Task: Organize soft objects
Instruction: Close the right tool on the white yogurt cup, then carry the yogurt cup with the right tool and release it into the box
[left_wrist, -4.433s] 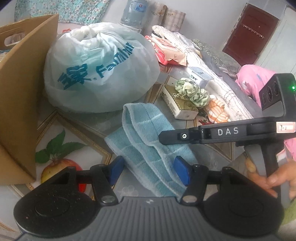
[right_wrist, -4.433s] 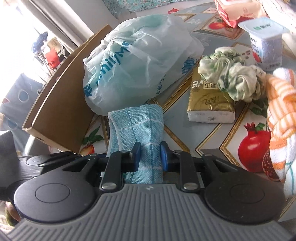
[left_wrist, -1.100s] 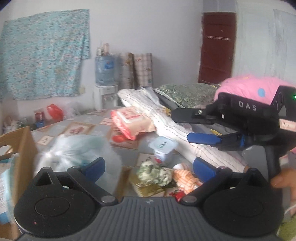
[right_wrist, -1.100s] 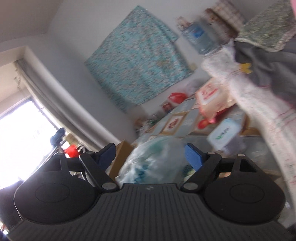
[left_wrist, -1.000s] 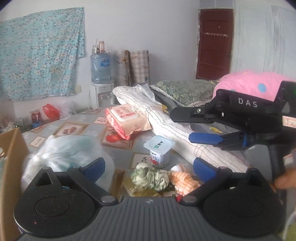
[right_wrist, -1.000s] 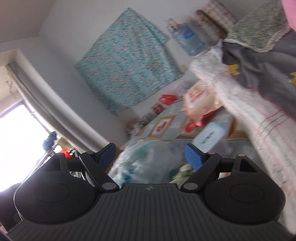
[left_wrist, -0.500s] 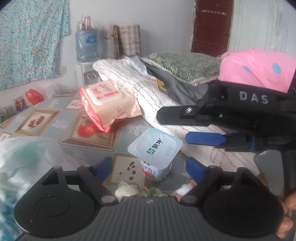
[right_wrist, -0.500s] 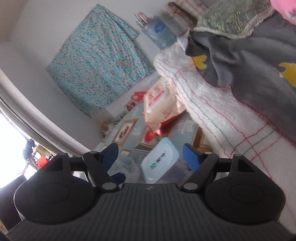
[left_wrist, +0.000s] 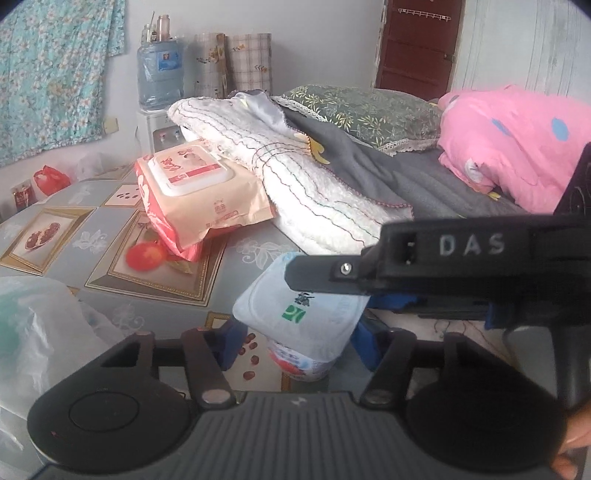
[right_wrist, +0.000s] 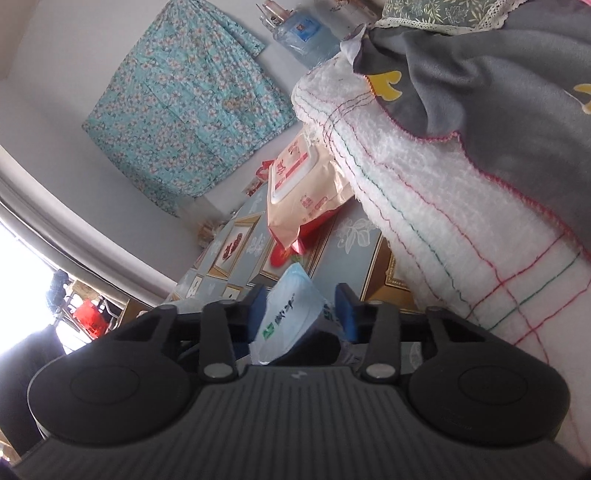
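Yogurt cup (left_wrist: 301, 314), lower centre: left gripper (left_wrist: 295, 341) and right gripper (right_wrist: 301, 310), wide a second ago, closing around it; pickup imminent.

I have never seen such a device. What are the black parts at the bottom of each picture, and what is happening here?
A person holds one hand tool in each hand. Each tool ends in two-finger tongs, and a small camera on it looks forward along the fingers. One picture is from the left tongs, the other from the right tongs. On the table are a sealed white cup, a pack of wet wipes and a white plastic bag. Both tongs are closing with the cup between their blue pads; a firm grip is not yet visible.
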